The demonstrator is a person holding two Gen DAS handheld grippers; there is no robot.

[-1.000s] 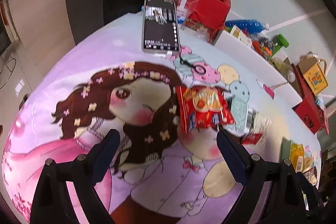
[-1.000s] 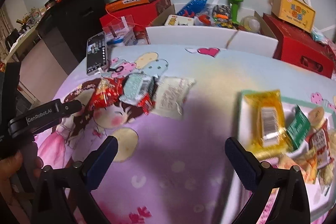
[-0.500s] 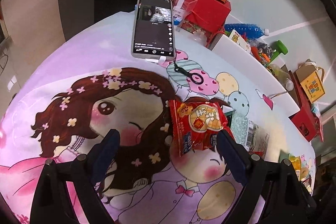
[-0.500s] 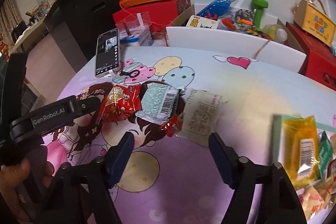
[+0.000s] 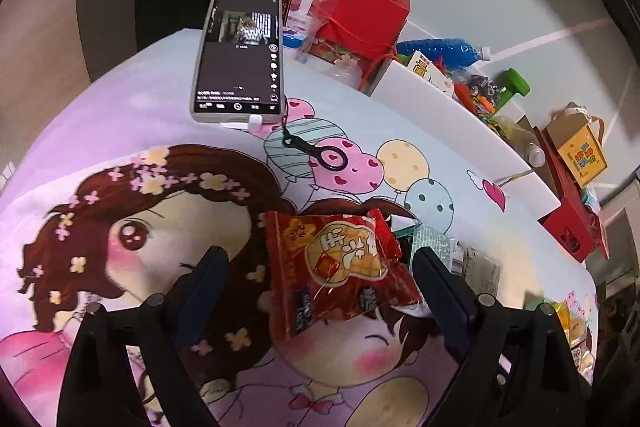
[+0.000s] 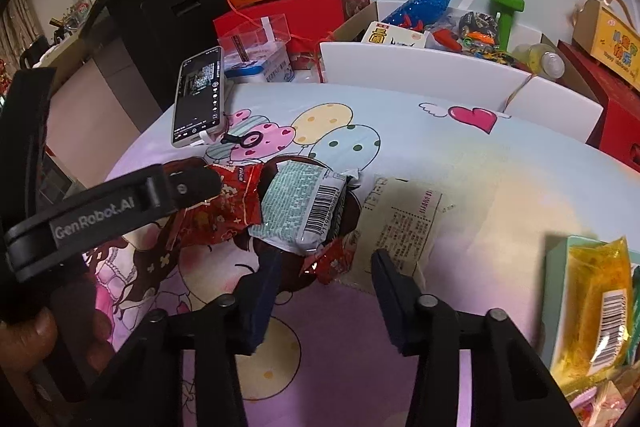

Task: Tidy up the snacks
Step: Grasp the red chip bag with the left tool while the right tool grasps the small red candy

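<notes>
Pick-up step judged in hand. Left gripper [image 5: 320, 267] is held wide open, the red snack packet [image 5: 340, 267] bracketed between its jaws, flat on the cartoon cloth [image 5: 120, 131]. Closing on the packet is called for next. Right gripper [image 6: 324, 275] is open, a small red wrapper [image 6: 328, 261] lying between its jaws. A green-white packet [image 6: 304, 207] overlaps just beyond them; a phone [image 5: 238, 57] lies farther ahead.

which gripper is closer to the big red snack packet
Left. The left gripper is open with the red snack packet between its fingers; the right gripper is open further right, by the small red wrapper.
</notes>
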